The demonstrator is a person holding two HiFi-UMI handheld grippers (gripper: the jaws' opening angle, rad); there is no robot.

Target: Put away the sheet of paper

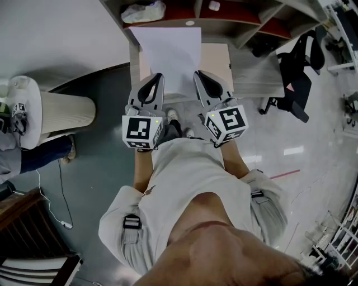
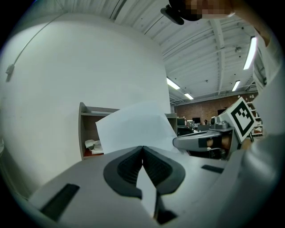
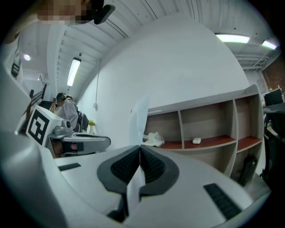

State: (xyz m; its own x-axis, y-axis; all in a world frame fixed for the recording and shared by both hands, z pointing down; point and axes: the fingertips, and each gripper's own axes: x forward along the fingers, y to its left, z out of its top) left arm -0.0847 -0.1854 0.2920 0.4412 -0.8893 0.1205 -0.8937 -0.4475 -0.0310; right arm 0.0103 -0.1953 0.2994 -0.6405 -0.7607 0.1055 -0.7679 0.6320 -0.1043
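Note:
A white sheet of paper (image 1: 170, 53) is held up in front of me, over a low light-wood top (image 1: 217, 60). My left gripper (image 1: 157, 78) is shut on its near left edge, and my right gripper (image 1: 199, 75) is shut on its near right edge. In the left gripper view the paper (image 2: 133, 127) rises broad from the closed jaws of the left gripper (image 2: 142, 149), with a strip of it showing below them. In the right gripper view the paper (image 3: 140, 118) stands edge-on out of the shut right gripper (image 3: 140, 149).
A wooden shelf unit (image 1: 235, 25) stands against the wall ahead, holding a crumpled white bundle (image 1: 144, 11) and a small white object (image 1: 213, 5). A black office chair (image 1: 299, 72) is at the right. A round white stand (image 1: 61, 111) and another person's leg (image 1: 39, 155) are at the left.

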